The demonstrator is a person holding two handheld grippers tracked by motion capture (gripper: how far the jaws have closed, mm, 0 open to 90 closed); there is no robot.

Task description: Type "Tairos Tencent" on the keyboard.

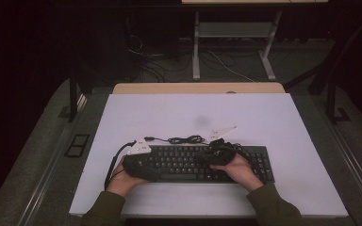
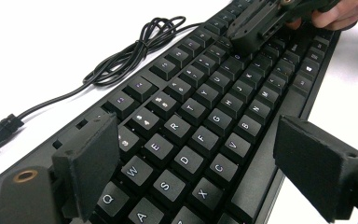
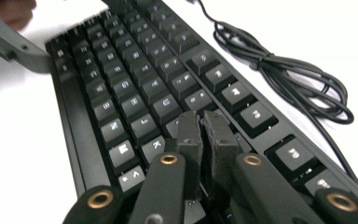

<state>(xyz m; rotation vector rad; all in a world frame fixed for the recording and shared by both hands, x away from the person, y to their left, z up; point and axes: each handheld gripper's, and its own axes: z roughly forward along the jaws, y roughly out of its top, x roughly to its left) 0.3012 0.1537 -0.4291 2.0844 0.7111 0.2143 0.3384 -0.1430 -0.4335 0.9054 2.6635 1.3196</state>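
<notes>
Jaws of the left gripper [image 1: 139, 162] stand spread wide across the left end of the black full-size computer keyboard [image 1: 195, 162], while the jaws of the right gripper [image 1: 217, 151] are pressed almost together, with nothing visible between them. From the high view, this keyboard lies on the white table sheet [image 1: 273, 122], near the person's edge, and its long axis runs from left to right. Its thin black cable [image 1: 184, 139], loosely bundled, lies just behind it, so the back edge points away from the person.

From the left gripper view, the two black pads [image 2: 93, 163] stand on both sides of the keyboard [image 2: 200, 135], one at the back edge and one near the front edge. I cannot tell if they touch it. The right gripper [image 2: 256, 28] rests its tip on keys farther along.

From the right gripper view, the closed tips [image 3: 207, 135] come down on a key in the middle rows of the keyboard [image 3: 121, 88], and the cable [image 3: 284, 79] lies at the right.

I judge that the step in hand is pressing keys with the right gripper while the left one steadies the body. The next move probably calls for lifting the narrow tip straight up and placing it on only one key, without pushing the keyboard along its length.
</notes>
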